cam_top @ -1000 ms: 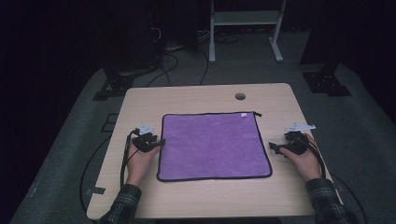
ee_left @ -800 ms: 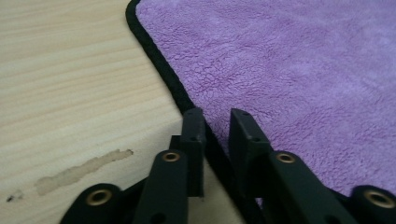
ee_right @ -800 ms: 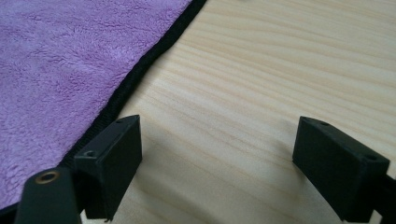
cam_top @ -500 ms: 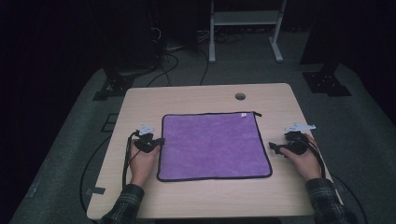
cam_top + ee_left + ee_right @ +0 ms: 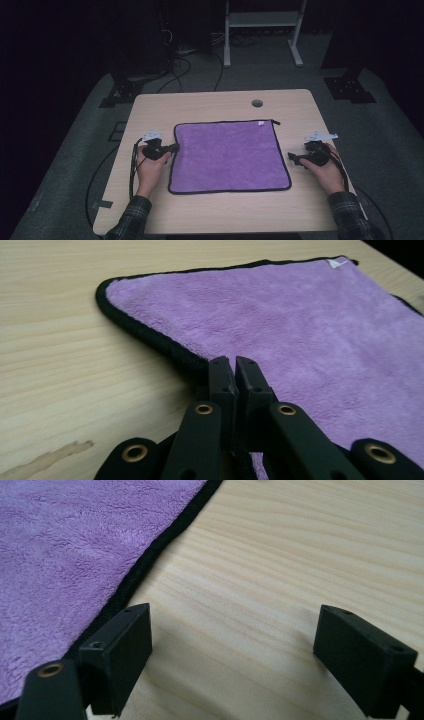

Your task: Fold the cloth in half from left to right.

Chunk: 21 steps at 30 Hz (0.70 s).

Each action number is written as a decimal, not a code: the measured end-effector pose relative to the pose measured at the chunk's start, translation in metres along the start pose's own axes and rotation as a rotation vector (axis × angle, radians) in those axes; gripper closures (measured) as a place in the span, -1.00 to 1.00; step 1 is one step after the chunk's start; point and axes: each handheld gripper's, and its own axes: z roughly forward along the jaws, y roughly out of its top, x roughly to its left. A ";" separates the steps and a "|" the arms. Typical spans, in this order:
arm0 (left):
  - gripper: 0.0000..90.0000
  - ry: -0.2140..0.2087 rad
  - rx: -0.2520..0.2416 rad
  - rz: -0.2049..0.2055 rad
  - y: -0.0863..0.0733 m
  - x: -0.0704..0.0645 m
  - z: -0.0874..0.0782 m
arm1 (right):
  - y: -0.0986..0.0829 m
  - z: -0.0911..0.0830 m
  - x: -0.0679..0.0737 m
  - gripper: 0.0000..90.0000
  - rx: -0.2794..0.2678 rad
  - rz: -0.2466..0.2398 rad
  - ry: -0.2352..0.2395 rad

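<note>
A purple cloth with a black hem lies flat in the middle of the wooden table. My left gripper sits at the cloth's left edge. In the left gripper view its jaws are pressed together on the black hem of the cloth, which bulges slightly there. My right gripper rests just off the cloth's right edge. In the right gripper view its jaws stand wide open over bare wood, the left one next to the hem of the cloth.
A round cable hole sits in the tabletop behind the cloth. A small white tag marks the cloth's far right corner. Cables trail off the table's left side. A white stand stands on the floor beyond.
</note>
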 end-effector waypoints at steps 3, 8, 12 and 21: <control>0.92 -0.030 -0.012 0.004 0.006 -0.002 0.001 | 0.000 0.000 0.000 -0.67 0.001 0.001 0.000; 0.92 -0.066 -0.019 0.024 0.015 -0.011 0.004 | 0.000 0.000 0.000 -0.68 0.002 0.004 0.000; 0.92 -0.088 -0.017 0.044 0.020 -0.019 0.008 | 0.000 0.000 0.000 -0.68 0.004 0.004 0.000; 0.92 -0.133 -0.018 0.069 0.033 -0.034 0.019 | 0.000 0.000 0.000 -0.68 0.004 0.004 -0.001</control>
